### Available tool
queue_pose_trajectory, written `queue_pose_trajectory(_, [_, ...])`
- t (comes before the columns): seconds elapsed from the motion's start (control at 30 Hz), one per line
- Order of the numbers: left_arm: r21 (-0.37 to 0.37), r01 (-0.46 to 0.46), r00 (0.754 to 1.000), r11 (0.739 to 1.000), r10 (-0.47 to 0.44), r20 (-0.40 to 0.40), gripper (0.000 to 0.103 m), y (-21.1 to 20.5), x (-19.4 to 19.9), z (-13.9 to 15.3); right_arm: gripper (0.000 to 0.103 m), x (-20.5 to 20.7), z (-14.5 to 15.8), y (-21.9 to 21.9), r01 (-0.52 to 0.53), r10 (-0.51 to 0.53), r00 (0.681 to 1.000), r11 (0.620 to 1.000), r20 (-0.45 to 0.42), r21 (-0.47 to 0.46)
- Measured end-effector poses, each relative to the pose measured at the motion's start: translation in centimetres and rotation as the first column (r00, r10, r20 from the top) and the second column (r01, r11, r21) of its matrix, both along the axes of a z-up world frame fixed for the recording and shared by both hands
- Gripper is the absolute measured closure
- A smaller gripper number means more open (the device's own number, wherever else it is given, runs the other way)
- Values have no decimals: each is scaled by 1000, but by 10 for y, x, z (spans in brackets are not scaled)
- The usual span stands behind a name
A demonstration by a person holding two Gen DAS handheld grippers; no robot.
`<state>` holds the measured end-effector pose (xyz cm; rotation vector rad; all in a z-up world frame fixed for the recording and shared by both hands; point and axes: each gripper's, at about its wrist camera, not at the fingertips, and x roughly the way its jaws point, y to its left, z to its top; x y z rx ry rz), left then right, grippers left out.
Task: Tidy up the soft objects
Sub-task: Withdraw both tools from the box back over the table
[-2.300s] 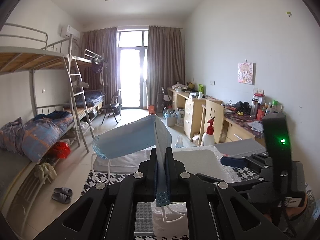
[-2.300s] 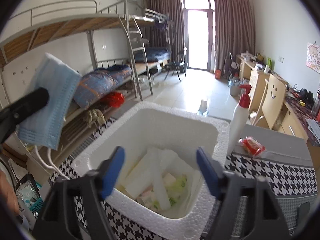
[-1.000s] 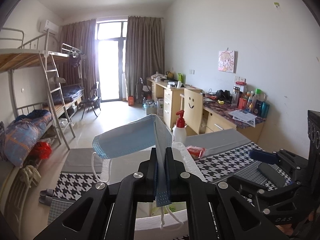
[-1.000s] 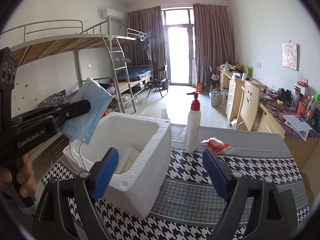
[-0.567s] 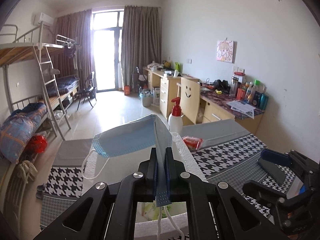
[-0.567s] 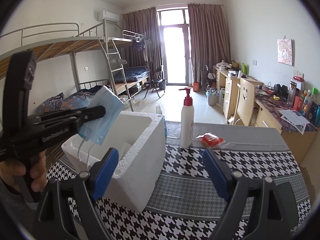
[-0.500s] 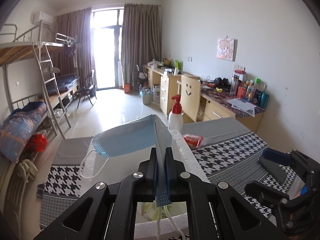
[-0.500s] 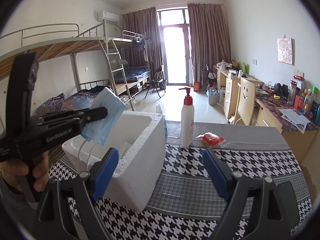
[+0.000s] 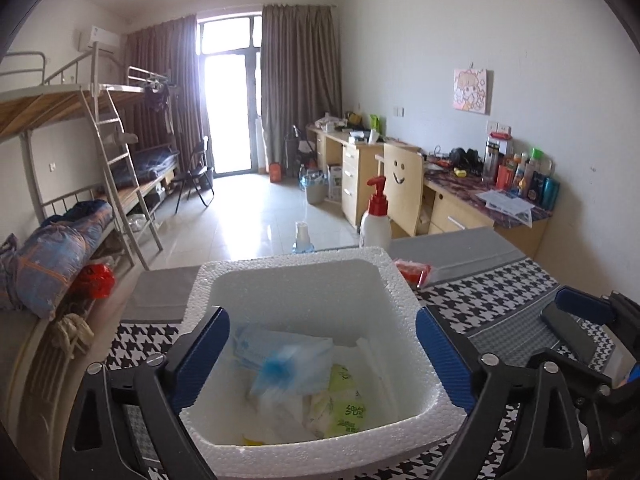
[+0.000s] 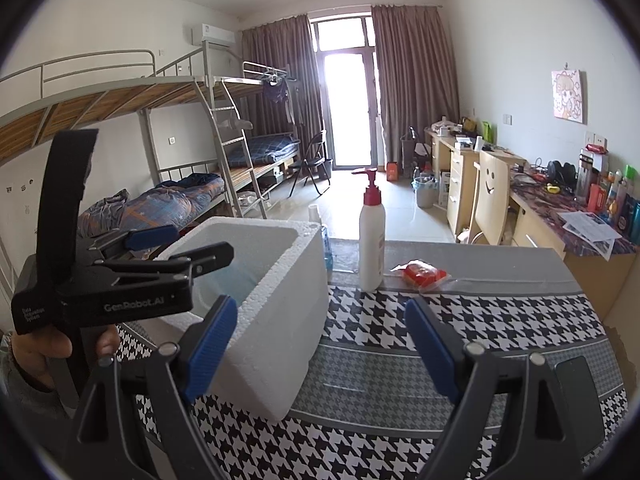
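Inside foam box [image 9: 294, 276], blurred blue mask [image 9: 286, 362]; left hand-held gripper [image 9: 322, 358] and right hand-held gripper [image 10: 322, 350] both agape.

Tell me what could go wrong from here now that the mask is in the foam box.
The left tool hangs open right over the foam box; pulling back low, its fingers could catch the rim and drag the light box. The face mask is blurred, so it may not have settled. The pump bottle stands close beside the box and could tip if the box shifts.

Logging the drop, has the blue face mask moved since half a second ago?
Yes. The face mask has left the open left tool and dropped downward, now below the rim of the foam box, among its contents.
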<state>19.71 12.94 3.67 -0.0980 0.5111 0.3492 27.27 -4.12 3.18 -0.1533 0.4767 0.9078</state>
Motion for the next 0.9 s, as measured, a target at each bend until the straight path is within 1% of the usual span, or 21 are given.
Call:
queue_pose_trajectory(0.07, [2, -7, 1000, 1000, 7, 17, 6, -1, -5, 3, 14, 0, 0, 0, -2, 2, 1000, 1000, 1, -1])
queue_pose_trajectory(0.13, [10, -18, 999, 1000, 18, 34, 1, -1, -9, 6, 14, 0, 0, 0, 0, 0, 1000, 1000, 4, -3])
queue_pose_trajectory(0.33, [23, -38, 998, 999, 37, 58, 1, -2, -21, 9, 14, -5, 1, -1, 7, -7, 1000, 1000, 7, 2])
queue_pose_trajectory(0.47, [16, -43, 997, 999, 42, 69, 1, -3, -29, 9, 8, -10, 3, -1, 12, -12, 1000, 1000, 20, 5])
queue_pose_trajectory(0.63, [24, -58, 995, 998, 56, 86, 1, -6, -42, 9, 6, -20, 5, -5, 7, -8, 999, 1000, 40, 16])
queue_pose_trajectory(0.73, [19, -61, 994, 998, 59, 93, 1, -8, -49, 9, 3, -24, 6, -6, 18, -18, 999, 1000, 45, 20])
queue_pose_trajectory(0.9, [26, -69, 991, 997, 65, 117, 1, -17, -63, 10, 2, -32, 8, -10, 20, -21, 998, 999, 53, 33])
